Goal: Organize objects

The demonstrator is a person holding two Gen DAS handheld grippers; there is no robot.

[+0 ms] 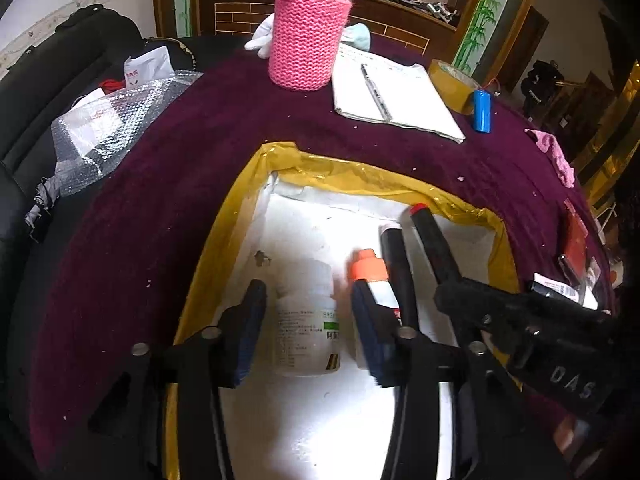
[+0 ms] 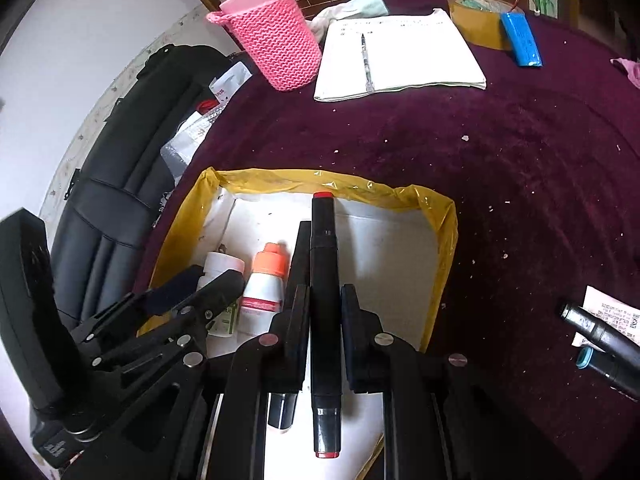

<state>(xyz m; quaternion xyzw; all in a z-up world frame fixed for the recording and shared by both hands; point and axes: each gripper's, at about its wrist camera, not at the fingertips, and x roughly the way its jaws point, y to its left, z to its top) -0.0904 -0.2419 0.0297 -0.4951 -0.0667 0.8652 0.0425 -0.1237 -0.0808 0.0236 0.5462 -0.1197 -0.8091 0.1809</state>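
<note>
A white foam box [image 1: 280, 216] [image 2: 400, 232] edged with yellow tape sits on the purple tablecloth. In it lie a white pill bottle [image 1: 308, 320] [image 2: 220, 268], an orange-capped bottle [image 1: 370, 270] [image 2: 268, 280] and a black marker [image 1: 394, 256] [image 2: 282, 408]. My left gripper [image 1: 306, 316] is open, its fingers on either side of the pill bottle without touching it. My right gripper [image 2: 325, 312] is shut on a red-tipped black marker [image 2: 324, 280] [image 1: 430, 236] and holds it over the box.
At the back stand a pink knit-sleeved bottle [image 1: 306, 28] [image 2: 276, 40], an open notebook with a pen [image 1: 392, 96] [image 2: 400, 52], a tape roll [image 1: 452, 80] [image 2: 476, 20] and a blue battery [image 1: 482, 110] [image 2: 520, 40]. More markers [image 2: 600, 340] lie at the right. Bubble wrap [image 1: 100, 128] lies left.
</note>
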